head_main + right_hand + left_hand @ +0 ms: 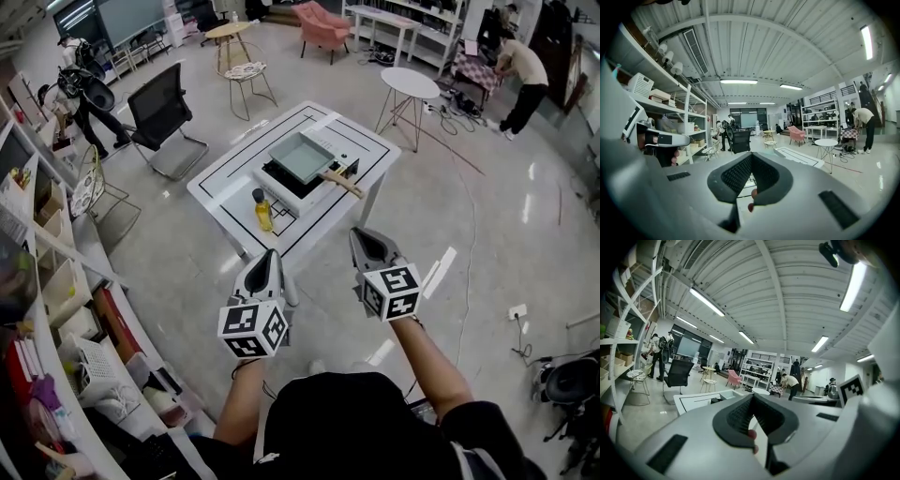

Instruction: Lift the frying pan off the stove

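A square grey-green frying pan (302, 157) with a wooden handle (342, 183) rests on a black portable stove (286, 181) on the white table (225, 192). A bottle of yellow oil (263, 211) stands on the table's near side. Both grippers hover in the air short of the table, side by side. My left gripper (272, 255) is shut and empty, and so is my right gripper (361, 234). In the left gripper view the jaws of the left gripper (752, 397) meet, with the table (693, 401) far beyond. The right gripper (751, 157) points level into the room.
A black office chair (161, 117) stands left of the table and a round white table (410, 84) behind it to the right. Shelving (47, 281) lines the left wall. A person (520, 75) bends over at the far right; another person (80, 80) stands far left.
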`<state>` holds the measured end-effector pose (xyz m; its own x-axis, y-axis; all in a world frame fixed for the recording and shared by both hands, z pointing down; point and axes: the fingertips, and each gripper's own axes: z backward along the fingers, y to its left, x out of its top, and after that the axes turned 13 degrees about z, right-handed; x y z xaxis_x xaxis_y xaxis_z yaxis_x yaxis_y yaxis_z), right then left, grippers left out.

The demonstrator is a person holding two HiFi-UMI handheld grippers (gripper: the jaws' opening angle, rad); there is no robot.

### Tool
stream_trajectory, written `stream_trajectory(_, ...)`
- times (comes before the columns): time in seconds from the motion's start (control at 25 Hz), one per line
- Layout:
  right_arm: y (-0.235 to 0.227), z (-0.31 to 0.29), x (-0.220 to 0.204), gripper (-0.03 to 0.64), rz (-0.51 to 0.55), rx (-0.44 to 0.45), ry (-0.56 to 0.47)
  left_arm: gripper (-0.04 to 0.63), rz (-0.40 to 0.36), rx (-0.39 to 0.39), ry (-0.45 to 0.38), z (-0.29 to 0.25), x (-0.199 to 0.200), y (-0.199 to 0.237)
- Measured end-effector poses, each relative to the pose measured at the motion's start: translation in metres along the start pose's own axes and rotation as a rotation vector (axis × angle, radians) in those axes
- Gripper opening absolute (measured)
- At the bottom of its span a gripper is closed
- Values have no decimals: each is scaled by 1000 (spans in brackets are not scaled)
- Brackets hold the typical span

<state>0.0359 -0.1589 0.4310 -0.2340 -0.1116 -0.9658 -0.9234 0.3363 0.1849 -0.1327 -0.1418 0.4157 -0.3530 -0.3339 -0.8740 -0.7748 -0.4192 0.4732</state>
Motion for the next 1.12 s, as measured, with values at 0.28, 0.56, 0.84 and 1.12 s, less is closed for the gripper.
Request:
stream_trajectory(0.28,-16,-17,-1,0,11,-6,12,9,2,-19,14,-24,0,0)
stream_trajectory(0.56,-44,-46,-2,1,17,9,9,9,-12,-12,13,-66,5,1)
stream_trajectory(0.84,-81,-93,-4,1,20,32,12,9,-16,2,19,-127,13,6)
stream_trajectory(1.12,-121,-138,-19,0,13,59,57,9,3,38,33,-177,12,13)
